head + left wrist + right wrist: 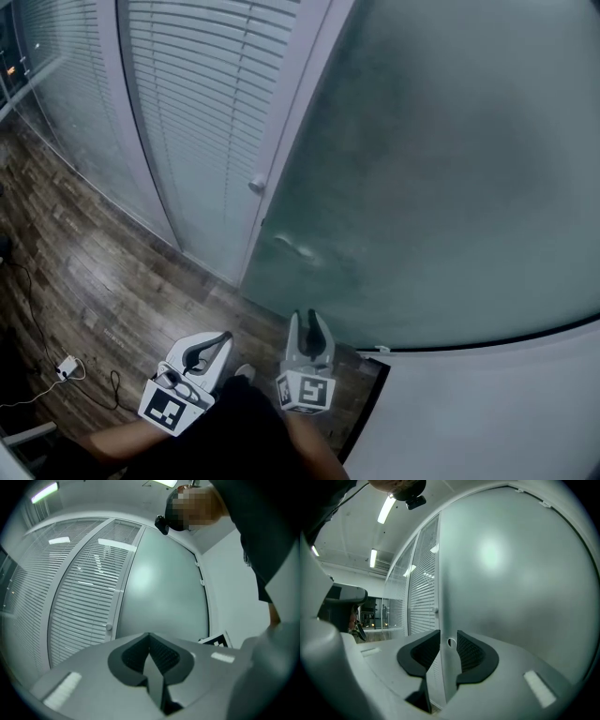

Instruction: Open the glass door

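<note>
The frosted glass door (450,169) fills the upper right of the head view, its left edge beside a pale frame post that carries a small round knob (257,185). Both grippers hang low in front of it, touching nothing. My left gripper (214,343) is shut with nothing between its pads; the left gripper view shows the knob (108,627) far ahead of it. My right gripper (310,323) is open and empty. In the right gripper view the door's edge (441,620) shows through the gap of the right gripper (448,639), at a distance.
A glazed partition with white blinds (187,112) runs to the left of the door. A white wall (487,412) stands at the lower right. A white plug (66,366) and dark cables lie on the wooden floor (103,272) at the left.
</note>
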